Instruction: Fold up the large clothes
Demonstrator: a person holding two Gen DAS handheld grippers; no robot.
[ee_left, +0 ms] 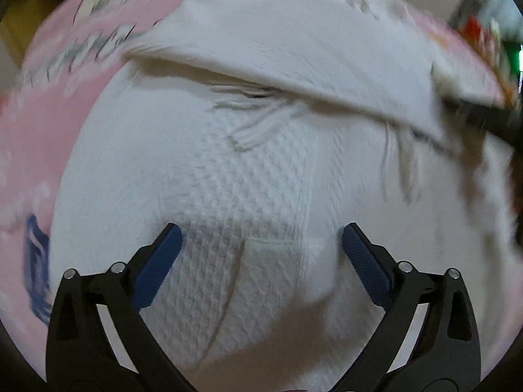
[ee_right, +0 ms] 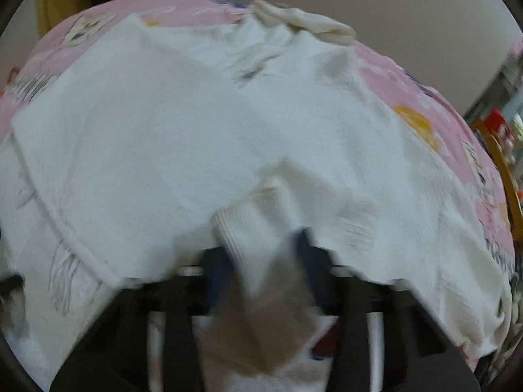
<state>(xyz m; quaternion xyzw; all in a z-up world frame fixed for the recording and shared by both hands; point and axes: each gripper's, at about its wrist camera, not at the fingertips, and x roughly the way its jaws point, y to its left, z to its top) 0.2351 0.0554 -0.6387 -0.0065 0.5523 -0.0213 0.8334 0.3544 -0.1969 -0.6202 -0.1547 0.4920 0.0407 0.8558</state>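
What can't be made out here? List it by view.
- Right wrist view: the right gripper is motion-blurred; the ribbed cuff of the white textured knit garment covers its pads.
- Left wrist view: the dark object at the right edge is cut off and blurred.
- Both views: the print on the pink patterned bedsheet is too smeared to read.

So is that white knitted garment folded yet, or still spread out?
Partly folded: one flap of the white garment already lies doubled over the rest.
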